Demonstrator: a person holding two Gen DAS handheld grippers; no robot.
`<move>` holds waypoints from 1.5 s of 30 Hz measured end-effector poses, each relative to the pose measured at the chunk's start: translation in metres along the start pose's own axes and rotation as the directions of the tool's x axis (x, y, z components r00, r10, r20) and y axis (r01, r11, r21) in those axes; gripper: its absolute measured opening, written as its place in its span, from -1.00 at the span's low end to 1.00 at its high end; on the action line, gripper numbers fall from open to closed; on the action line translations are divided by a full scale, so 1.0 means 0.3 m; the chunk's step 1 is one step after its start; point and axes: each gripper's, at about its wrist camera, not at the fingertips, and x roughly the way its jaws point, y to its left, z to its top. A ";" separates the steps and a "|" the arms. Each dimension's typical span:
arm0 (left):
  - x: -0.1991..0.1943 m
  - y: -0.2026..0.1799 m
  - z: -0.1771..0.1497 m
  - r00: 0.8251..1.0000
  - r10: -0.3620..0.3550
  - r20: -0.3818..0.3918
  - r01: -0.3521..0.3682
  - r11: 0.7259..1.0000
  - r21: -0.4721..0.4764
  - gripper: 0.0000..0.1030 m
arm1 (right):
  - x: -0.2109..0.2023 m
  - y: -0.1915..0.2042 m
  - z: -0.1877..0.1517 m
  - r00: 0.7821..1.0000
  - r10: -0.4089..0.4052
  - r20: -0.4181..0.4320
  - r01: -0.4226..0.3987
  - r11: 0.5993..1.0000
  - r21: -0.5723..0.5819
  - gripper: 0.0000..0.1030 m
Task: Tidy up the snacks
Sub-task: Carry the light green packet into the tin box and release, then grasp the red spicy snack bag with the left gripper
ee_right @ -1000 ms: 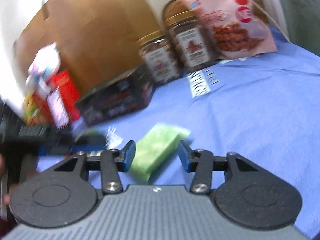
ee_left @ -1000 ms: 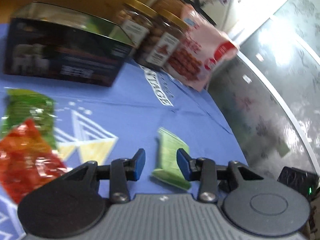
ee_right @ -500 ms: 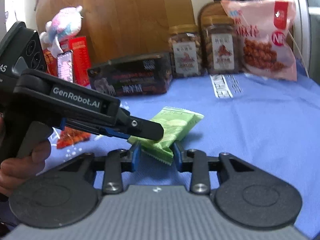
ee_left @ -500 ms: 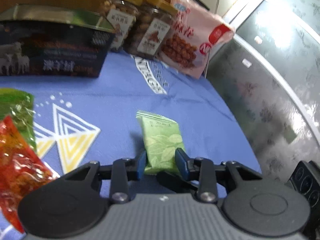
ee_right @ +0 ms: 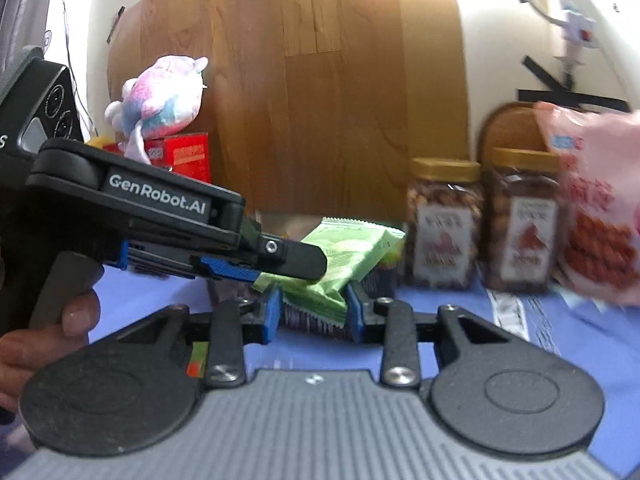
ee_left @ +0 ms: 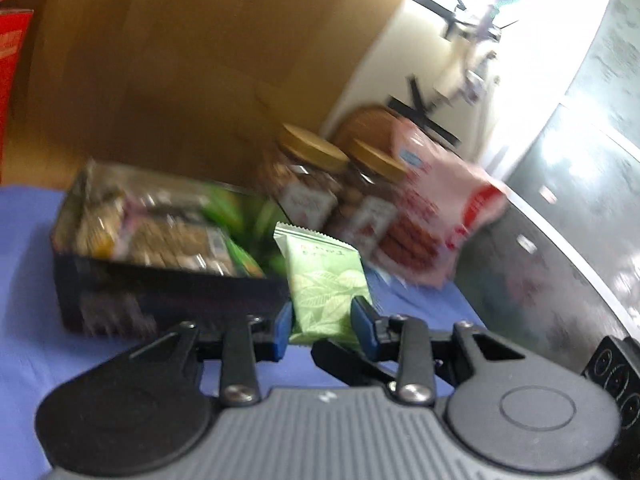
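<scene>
A green leaf-print snack packet (ee_left: 326, 284) hangs in the air above the blue tablecloth (ee_left: 24, 280), held from two sides. My left gripper (ee_left: 323, 320) is shut on its near end, blue pads pressing both edges. My right gripper (ee_right: 314, 312) is shut on the same packet (ee_right: 344, 252) from the other side, and the left gripper (ee_right: 308, 266) reaches in from the left above it. Just behind the packet stands an open dark box (ee_left: 168, 292) filled with several wrapped snacks. One right finger (ee_left: 344, 360) shows under the packet.
Two gold-lidded nut jars (ee_right: 442, 232) (ee_right: 524, 236) and a pink snack bag (ee_right: 596, 216) stand at the back right by a wooden panel. A plush toy (ee_right: 160, 96) sits on a red box (ee_right: 188, 156) at back left. A person's hand (ee_right: 40, 336) grips the left handle.
The right gripper closed on the green packet lying on the cloth, joining the left. Both then lifted it off the cloth and carried it toward the dark box.
</scene>
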 end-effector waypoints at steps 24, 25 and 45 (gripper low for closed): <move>-0.191 0.232 -0.064 0.999 0.029 0.039 -0.024 0.994 -0.110 -0.29 | -0.004 -0.090 -0.134 0.961 0.240 -0.135 -0.178 0.915 0.361 -0.17; -0.211 0.253 -0.099 0.999 0.039 0.022 -0.036 0.991 -0.130 -0.29 | -0.005 -0.073 -0.154 0.950 0.273 -0.153 -0.200 0.905 0.376 -0.17; -0.372 0.240 -0.474 0.995 0.095 0.014 -0.091 0.979 -0.182 -0.14 | -0.099 0.121 -0.285 0.858 0.465 -0.217 -0.288 0.787 0.546 -0.49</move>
